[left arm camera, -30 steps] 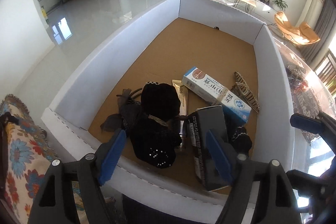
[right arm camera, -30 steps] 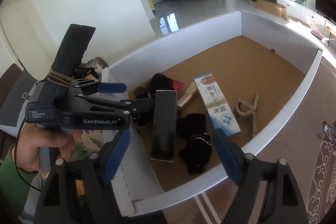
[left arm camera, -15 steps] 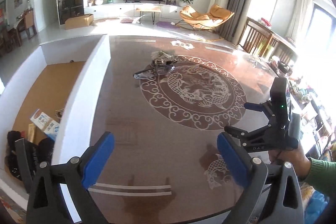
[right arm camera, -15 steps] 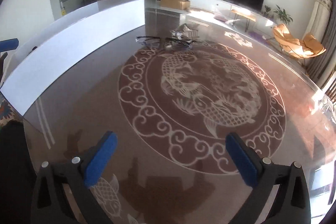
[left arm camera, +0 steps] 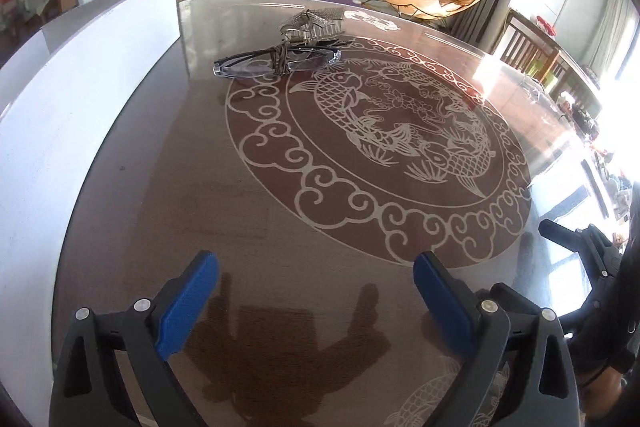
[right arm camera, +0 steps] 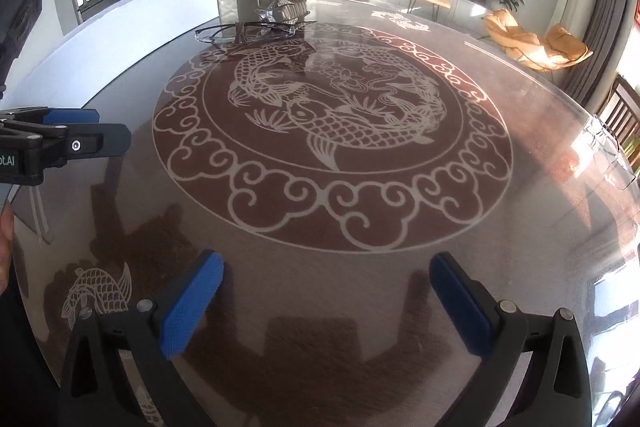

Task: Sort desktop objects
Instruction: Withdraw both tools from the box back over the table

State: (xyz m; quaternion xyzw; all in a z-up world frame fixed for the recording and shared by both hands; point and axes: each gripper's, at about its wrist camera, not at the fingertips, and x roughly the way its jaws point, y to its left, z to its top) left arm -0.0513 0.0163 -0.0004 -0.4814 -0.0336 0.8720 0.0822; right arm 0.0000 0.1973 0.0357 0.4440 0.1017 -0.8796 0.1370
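Left wrist view shows the left tongs (left arm camera: 316,301) spread wide, grasping nothing, above the glossy worktop (left arm camera: 280,211) with its fish pattern. Far ahead lie eyeglasses (left arm camera: 276,61) and, just behind them, a sparkly hair clip (left arm camera: 314,23), beside the white box wall (left arm camera: 80,87). Right tongs (right arm camera: 326,301) likewise gape empty.

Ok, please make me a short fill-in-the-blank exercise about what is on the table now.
1. The glasses lie on the table beside a white ____.
2. The table's round pattern shows two ____.
3. Nothing is between the fingers of the left gripper, so its jaws are ____.
4. The right gripper holds ____.

Missing words: box; fish; open; nothing
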